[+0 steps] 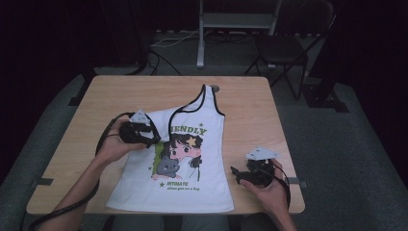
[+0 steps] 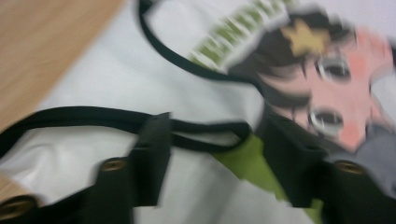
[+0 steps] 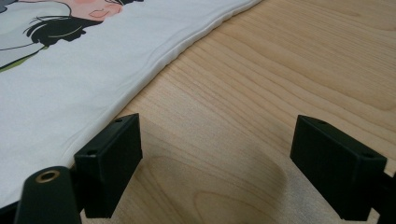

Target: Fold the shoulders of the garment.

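— Lying where, the tank top (image 1: 192, 159)?

— Flat on the wooden table (image 1: 250, 103), hem toward the near edge, neck toward the far edge. White, trimmed in black, printed with a cartoon girl, a grey cat and green lettering. One shoulder strap (image 1: 204, 96) stretched out straight toward the far edge. The other shoulder folded over onto the chest, covering the start of the lettering.

— And the left gripper (image 1: 144, 136)?

— Held in the left hand (image 1: 111, 144), sitting over that folded shoulder at the shirt's left side. Jaws apart in the left gripper view, with the black-trimmed strap (image 2: 205, 133) lying across the gap between them. Not pinched: pads clear of the cloth on both sides, as far as the blur allows. Cartoon face just beyond the far jaw.

— Blurred badly?

— Enough to smear the print and the trim, not enough to hide the gap.

— The right gripper (image 1: 240, 174)?

— Held in the right hand (image 1: 269, 190), low near the table's right front corner, just beside the shirt's right side seam. Jaws wide apart in the right gripper view (image 3: 215, 158), bare wood between them. Left jaw nearly at the shirt's edge (image 3: 154, 65), touching or not impossible to tell. Nothing clamped.

— Anything else around?

— A folding chair (image 1: 284, 50) and a metal stand (image 1: 235, 21) beyond the table, on grey carpet, in dim light.
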The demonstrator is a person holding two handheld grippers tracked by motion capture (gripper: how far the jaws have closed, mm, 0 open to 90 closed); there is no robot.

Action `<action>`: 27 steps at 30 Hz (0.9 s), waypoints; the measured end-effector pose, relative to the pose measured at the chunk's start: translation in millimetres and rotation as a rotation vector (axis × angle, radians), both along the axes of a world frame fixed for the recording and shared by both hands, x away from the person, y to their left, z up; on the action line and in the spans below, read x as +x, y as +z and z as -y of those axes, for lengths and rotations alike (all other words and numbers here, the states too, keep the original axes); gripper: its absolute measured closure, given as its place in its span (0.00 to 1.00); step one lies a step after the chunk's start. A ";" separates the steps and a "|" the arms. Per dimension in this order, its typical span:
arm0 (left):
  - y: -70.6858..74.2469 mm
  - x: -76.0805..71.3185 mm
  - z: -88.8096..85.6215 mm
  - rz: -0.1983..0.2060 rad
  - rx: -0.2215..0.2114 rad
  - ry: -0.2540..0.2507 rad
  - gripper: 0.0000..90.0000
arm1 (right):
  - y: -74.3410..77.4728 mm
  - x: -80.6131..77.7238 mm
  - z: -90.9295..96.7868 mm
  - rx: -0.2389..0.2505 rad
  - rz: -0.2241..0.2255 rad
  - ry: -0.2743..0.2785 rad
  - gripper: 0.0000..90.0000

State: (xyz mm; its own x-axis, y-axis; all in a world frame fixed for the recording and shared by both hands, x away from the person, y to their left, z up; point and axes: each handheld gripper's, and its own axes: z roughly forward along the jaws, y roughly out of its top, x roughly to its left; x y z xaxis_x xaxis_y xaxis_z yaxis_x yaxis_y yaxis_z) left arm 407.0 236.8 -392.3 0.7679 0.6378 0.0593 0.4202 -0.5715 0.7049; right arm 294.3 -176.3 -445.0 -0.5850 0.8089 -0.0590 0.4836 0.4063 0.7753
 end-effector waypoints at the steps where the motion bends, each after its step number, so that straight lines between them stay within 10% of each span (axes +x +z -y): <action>1: 2.1 2.1 -0.8 -0.005 -0.025 0.012 0.41 | 0.0 0.0 0.0 0.000 0.000 0.000 0.18; 5: 0.2 12.0 5.3 -0.031 -0.062 0.038 0.34 | 0.0 0.0 -0.1 -0.001 -0.001 0.000 0.18; 17: -31.5 12.2 25.1 -0.003 0.103 0.034 0.36 | 0.2 -0.4 0.4 0.005 0.001 0.002 0.18; 27: -33.0 8.2 20.2 0.025 0.048 0.026 0.33 | 0.1 -0.4 0.1 0.001 -0.004 -0.001 0.18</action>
State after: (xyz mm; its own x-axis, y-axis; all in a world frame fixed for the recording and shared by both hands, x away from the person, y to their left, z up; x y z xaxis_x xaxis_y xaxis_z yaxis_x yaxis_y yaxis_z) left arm 415.2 216.7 -425.4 0.7490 0.6534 0.1097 0.4176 -0.5941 0.6875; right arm 293.8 -176.4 -444.9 -0.5845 0.8095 -0.0556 0.4870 0.4047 0.7739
